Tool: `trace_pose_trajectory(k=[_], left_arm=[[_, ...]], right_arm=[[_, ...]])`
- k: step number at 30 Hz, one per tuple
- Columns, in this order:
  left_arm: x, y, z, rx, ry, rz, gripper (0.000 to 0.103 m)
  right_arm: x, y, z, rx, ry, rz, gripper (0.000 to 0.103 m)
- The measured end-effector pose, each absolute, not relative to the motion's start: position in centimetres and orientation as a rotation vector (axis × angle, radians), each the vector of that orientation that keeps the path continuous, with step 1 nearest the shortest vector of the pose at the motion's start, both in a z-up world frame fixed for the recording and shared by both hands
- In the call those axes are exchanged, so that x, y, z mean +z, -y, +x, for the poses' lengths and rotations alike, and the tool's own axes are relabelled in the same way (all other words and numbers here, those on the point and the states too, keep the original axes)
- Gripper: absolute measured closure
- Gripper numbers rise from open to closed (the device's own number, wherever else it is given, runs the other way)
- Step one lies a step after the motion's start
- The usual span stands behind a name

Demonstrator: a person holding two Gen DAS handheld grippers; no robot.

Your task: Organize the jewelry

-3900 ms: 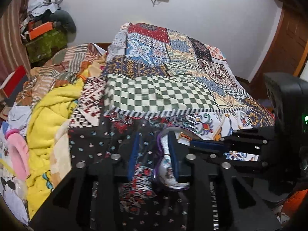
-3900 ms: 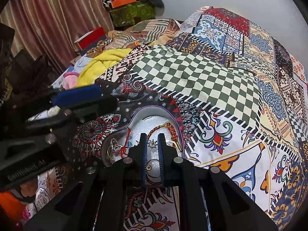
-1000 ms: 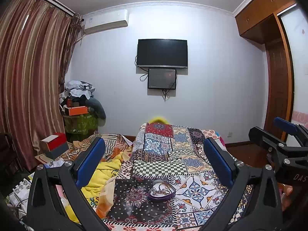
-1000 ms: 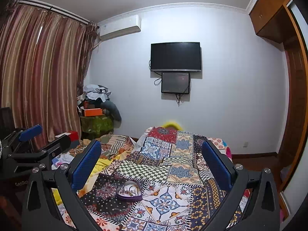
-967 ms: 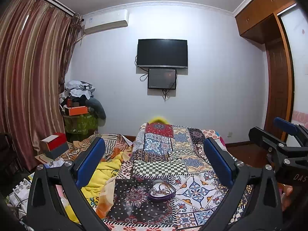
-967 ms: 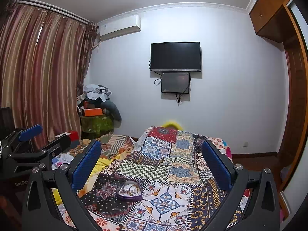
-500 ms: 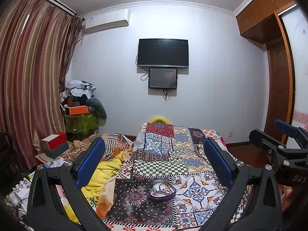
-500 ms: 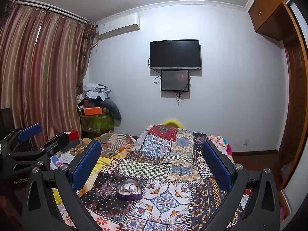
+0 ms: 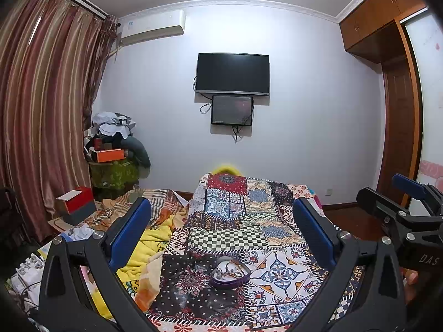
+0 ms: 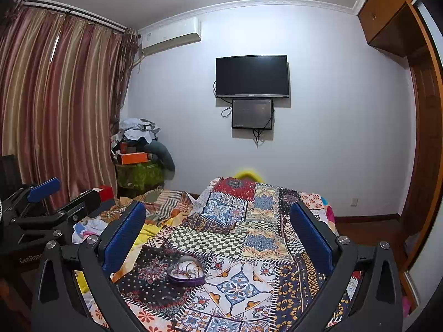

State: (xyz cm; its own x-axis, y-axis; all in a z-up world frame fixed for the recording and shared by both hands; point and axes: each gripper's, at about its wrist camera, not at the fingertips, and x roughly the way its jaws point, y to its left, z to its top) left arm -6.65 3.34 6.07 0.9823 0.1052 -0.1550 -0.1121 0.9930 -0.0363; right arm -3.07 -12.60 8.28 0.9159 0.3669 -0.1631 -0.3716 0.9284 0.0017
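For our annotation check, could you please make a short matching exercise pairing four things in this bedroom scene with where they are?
Things:
1. heart-shaped jewelry box
2. television
3. orange box
4. yellow blanket

Places:
A. mounted on the far wall
B. on the cluttered pile beside the curtain
C. on the patchwork bedspread, seen between the open fingers of the left gripper
D. bunched along the bedspread's left edge

Pairs: 1-C, 2-A, 3-B, 4-D

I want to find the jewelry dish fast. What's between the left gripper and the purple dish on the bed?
Only patterned bedspread lies between the open left gripper and the purple dish. The left wrist view shows it.
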Motion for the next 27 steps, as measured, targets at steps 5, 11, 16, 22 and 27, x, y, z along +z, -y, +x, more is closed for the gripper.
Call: trace_pose_trajectory(k=[5,11,16,22,27], left_arm=[[6.01,-3.36,-6.55,0.106,-0.16,-0.052,0.0],[6.0,-3.34,-6.59,0.102,-0.161,-0.054,0.0],[6.0,-3.13,-6.59,0.097,-0.166,-0.052,0.0],[5.95,-2.96,-6.58,0.093,-0.166,-0.05,0.001],[5.87,-3.11,-6.28,0.093,-0.174,-0.058,0.0]], right_arm=[[8.06,12.68,-2.96,0.381,-0.166,-0.027,0.0],[8.02,12.83,-2.73,0.381,-0.17,-0.025,0.0],[8.0,12.94,-2.63,0.381,-0.173,-0.022,0.0],[7.99,12.96,-2.6,0.381,-0.174,-0.023,0.0],[7.87,12.96,-2.68,0.375,-0.177,-0.027,0.0]])
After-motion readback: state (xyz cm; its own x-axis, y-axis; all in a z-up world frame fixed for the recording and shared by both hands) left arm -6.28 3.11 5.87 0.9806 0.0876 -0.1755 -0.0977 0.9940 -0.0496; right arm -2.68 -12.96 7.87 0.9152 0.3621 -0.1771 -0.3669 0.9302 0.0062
